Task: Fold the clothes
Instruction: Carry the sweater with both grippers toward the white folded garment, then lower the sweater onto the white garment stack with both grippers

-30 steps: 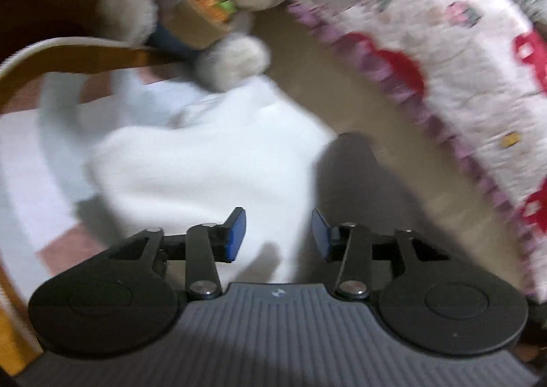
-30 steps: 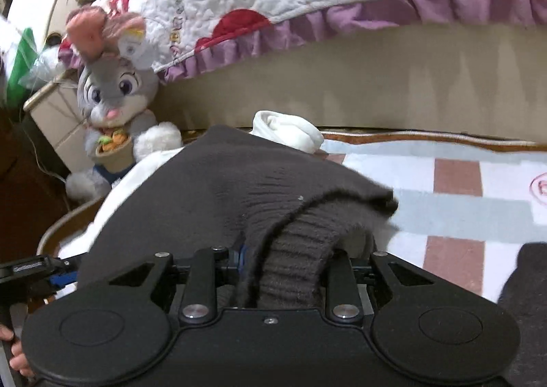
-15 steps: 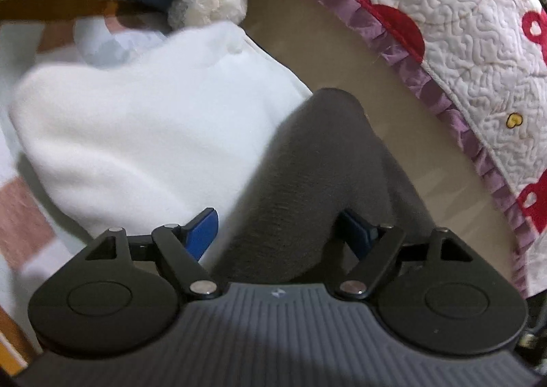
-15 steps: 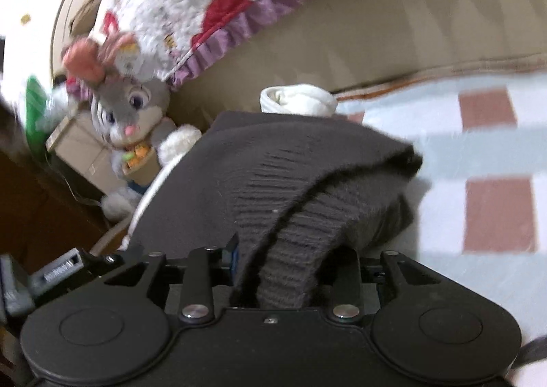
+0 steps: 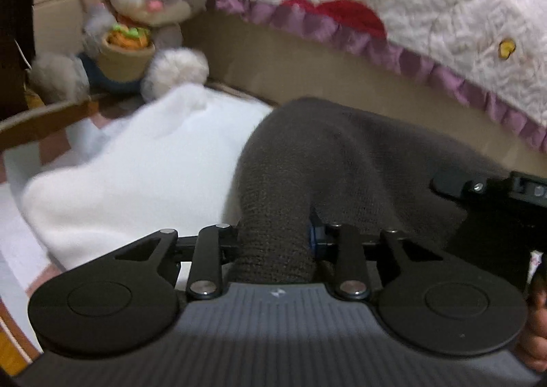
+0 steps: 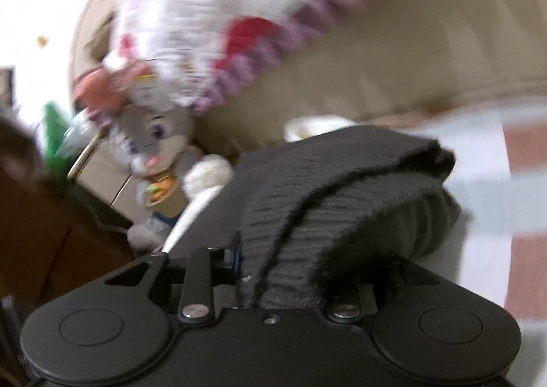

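Left gripper (image 5: 275,238) jaws just closed, clamped on a fold of dark knit sweater (image 5: 342,161), sweater running to 12 o'clock over white garment (image 5: 136,178), right gripper (image 6: 283,260) clamped on sweater's ribbed hem, jaws just narrowed, stuffed rabbit (image 5: 143,21) at 11 o'clock.

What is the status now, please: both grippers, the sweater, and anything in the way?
Left gripper just closed, pinching dark sweater. Right gripper clamped on its ribbed edge. Sweater draped over white garment. Plush rabbit beyond, not blocking.
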`<move>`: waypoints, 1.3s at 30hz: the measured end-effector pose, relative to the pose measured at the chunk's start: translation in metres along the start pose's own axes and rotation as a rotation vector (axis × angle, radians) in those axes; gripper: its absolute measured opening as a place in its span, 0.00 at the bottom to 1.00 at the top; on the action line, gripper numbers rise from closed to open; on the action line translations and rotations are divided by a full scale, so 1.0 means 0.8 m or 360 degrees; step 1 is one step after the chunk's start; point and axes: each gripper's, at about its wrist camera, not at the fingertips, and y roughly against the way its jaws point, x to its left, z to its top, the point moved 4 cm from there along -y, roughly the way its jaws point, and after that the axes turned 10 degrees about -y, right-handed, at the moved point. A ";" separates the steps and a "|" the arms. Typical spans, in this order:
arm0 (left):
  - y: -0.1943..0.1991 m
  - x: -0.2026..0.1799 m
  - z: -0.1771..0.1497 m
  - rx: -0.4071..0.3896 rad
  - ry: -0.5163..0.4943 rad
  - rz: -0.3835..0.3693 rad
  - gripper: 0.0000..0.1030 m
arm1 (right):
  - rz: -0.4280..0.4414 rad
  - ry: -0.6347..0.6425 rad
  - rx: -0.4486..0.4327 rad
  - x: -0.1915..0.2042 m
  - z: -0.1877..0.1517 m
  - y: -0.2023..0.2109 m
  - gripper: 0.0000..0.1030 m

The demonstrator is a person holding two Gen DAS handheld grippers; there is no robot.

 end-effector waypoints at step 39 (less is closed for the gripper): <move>-0.029 0.180 -0.039 0.0050 0.0329 -0.0072 0.73 | 0.0202 -0.0083 0.0346 -0.041 -0.016 -0.100 0.69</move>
